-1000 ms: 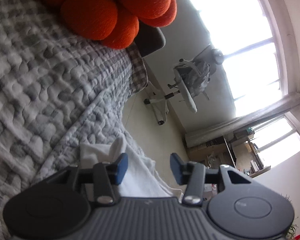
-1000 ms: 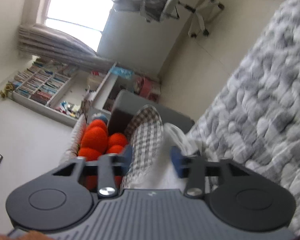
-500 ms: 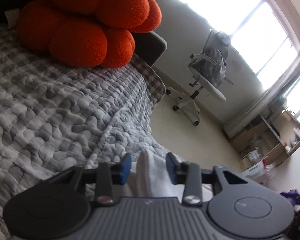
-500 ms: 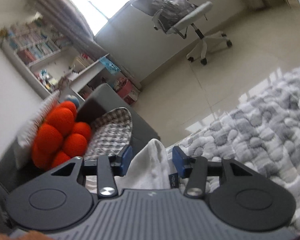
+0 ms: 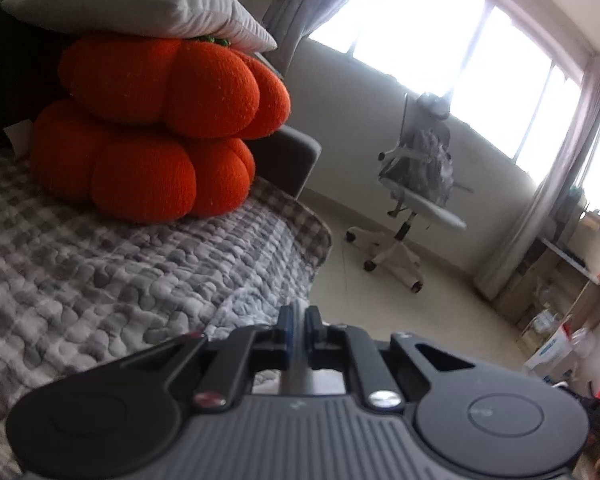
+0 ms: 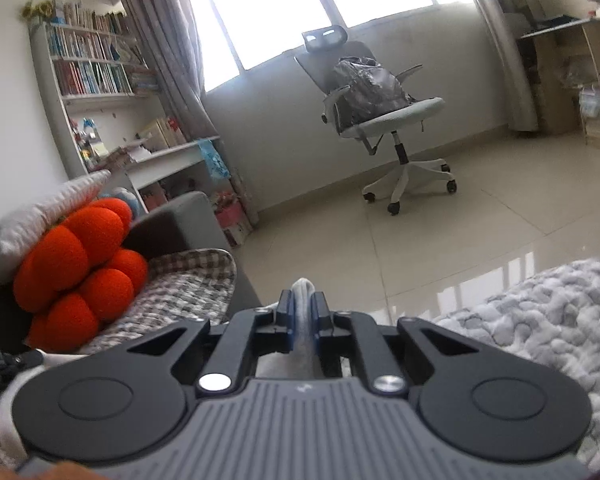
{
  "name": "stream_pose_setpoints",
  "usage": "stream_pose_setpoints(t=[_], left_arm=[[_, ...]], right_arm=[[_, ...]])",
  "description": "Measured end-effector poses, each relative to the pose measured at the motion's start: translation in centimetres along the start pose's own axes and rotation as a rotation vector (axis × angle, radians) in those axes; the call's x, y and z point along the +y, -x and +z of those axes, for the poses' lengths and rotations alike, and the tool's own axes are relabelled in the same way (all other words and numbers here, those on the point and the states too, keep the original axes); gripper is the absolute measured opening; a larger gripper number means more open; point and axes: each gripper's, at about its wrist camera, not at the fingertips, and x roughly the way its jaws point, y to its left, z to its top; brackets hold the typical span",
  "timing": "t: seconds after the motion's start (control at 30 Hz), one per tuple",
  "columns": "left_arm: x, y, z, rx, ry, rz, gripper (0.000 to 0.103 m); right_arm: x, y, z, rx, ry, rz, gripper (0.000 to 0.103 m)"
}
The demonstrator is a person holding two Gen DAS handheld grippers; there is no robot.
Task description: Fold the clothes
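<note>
Our left gripper and right gripper, gaping a second ago, now each pinch a fold of the white garment at six o'clock, over the quilt; with both corners gripped, we judge lifting can begin

My left wrist view looks forward over the left gripper, low and close above the bed. My right wrist view faces along the right gripper toward the window wall. Both share the orange cushion and office chair ahead.
</note>
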Motion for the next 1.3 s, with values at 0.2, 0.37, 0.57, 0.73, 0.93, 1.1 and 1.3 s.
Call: stream_pose_setpoints(t=[0.2, 0.37, 0.57, 0.73, 0.93, 1.1, 1.3], left_arm=[[0.0, -3.1, -0.9, 0.067, -0.048, 0.063, 0.007], [0.4, -4.5, -2.1, 0.115, -0.059, 0.093, 0.007], [-0.2, -3.5, -1.8, 0.112, -0.075, 0.105, 0.014], [-1.4, -0.7, -1.3, 0.046, -0.106, 0.094, 0.025], [-4.5, 2.7, -1.4, -0.047, -0.158, 0.025, 0.038], [-7.4, 2.7, -3.8, 0.016, -0.223, -0.085, 0.038], [-8.3, 1.2, -6.9, 0.121, -0.345, -0.102, 0.038]], right_arm=[[0.0, -2.7, -1.3, 0.074, 0.044, -0.085, 0.01], [-0.7, -3.8, -1.6, 0.136, 0.014, -0.116, 0.01], [-0.3, -3.3, -1.7, 0.135, 0.008, -0.11, 0.013], [0.0, -1.2, -1.0, 0.081, -0.03, -0.064, 0.02], [3.2, 0.6, -0.6, 0.038, 0.056, -0.02, 0.046], [6.5, 0.7, -2.2, 0.089, 0.148, 0.04, 0.046], [7.9, -0.6, -4.7, 0.207, 0.22, 0.045, 0.046]])
